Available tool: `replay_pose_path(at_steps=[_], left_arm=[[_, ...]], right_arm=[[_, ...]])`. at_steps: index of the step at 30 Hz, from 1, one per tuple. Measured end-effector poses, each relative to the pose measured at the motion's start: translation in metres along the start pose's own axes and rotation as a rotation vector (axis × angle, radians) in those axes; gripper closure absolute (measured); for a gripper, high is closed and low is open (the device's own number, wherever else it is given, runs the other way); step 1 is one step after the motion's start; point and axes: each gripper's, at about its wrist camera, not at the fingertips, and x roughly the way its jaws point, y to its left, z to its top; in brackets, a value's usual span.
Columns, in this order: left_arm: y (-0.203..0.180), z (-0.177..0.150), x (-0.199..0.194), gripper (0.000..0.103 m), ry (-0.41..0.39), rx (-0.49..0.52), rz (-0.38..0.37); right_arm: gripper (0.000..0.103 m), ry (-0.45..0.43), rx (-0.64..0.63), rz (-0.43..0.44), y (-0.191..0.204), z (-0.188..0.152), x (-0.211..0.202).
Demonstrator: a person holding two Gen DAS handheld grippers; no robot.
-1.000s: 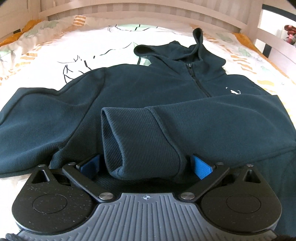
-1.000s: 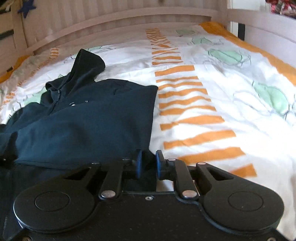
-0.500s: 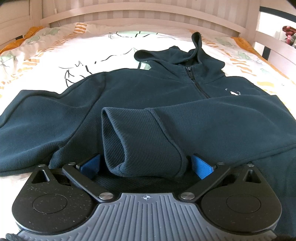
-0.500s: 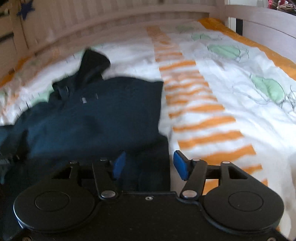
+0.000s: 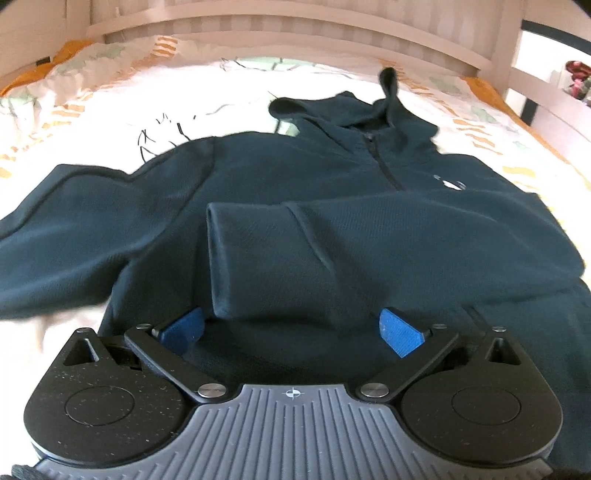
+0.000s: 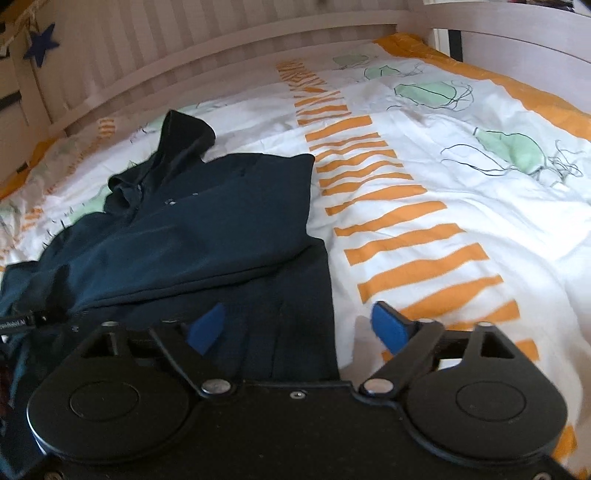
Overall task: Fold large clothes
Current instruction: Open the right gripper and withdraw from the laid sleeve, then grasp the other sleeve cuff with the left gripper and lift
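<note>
A dark navy hooded zip sweatshirt (image 5: 332,192) lies face up on the bed, hood toward the headboard. One sleeve is folded across its chest, and the cuff (image 5: 258,258) ends just beyond my left gripper (image 5: 291,328), which stands open above the lower front with nothing pinched. In the right wrist view the same sweatshirt (image 6: 207,221) fills the left half. My right gripper (image 6: 299,325) hovers over the garment's right side edge; its jaws are opening, the blue pads spread wide and clear of the cloth. The other sleeve (image 5: 66,221) stretches out to the left.
A white duvet (image 6: 461,192) with orange stripes and green drawings covers the bed. A pale slatted wooden headboard (image 5: 295,33) runs along the far side, with a side rail (image 6: 517,40) at the right. A blue star (image 6: 40,45) hangs at upper left.
My right gripper let go of the sweatshirt's side edge and spread its pads wide, shifting a little rightward. The left gripper stayed open over the folded sleeve.
</note>
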Motion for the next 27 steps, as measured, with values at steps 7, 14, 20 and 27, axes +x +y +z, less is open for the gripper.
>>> replay_pose_path(at_steps=[7, 14, 20, 27], left_arm=[[0.001, -0.021, -0.042, 0.000, 0.007, 0.016, -0.035], [0.034, -0.031, -0.084, 0.000, -0.010, -0.035, -0.011], [0.090, -0.026, -0.111, 0.000, -0.030, -0.134, 0.067], [0.169, -0.013, -0.132, 0.000, -0.073, -0.302, 0.171]], right_arm=[[0.001, -0.020, 0.063, 0.067, 0.021, -0.008, -0.037], [0.001, -0.002, -0.007, 0.164, 0.070, -0.022, -0.057], [0.001, 0.022, -0.104, 0.229, 0.117, -0.029, -0.060], [0.001, 0.039, -0.212, 0.249, 0.167, -0.028, -0.051]])
